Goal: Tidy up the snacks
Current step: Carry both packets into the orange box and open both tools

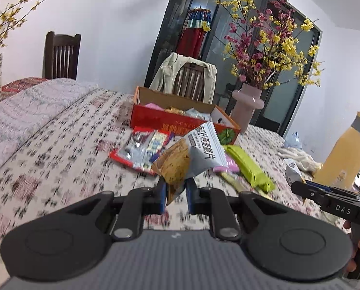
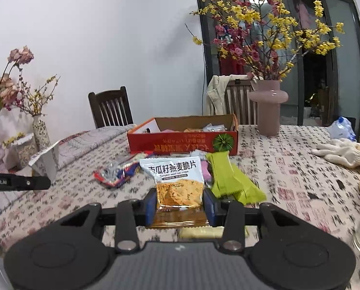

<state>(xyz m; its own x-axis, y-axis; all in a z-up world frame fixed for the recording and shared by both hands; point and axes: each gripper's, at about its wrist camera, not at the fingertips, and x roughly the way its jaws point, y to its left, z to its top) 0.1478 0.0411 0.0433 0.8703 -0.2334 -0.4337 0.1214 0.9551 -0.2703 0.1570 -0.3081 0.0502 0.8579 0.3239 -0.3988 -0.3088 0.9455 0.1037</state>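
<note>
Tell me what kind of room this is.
Most likely a home dining room: a cloth-covered table, wooden chairs around it, and a vase of flowers beside a box of snacks.

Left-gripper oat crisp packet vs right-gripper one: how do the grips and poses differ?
The left gripper pinches its oat crisp packet by a crumpled end, so it sticks up tilted and twisted. The right gripper clamps its oat crisp packet across the width, flat and upright, print facing the camera. The left jaws are nearly together; the right stand a packet-width apart. Both are white-and-orange packets, held ahead of the red box.
</note>
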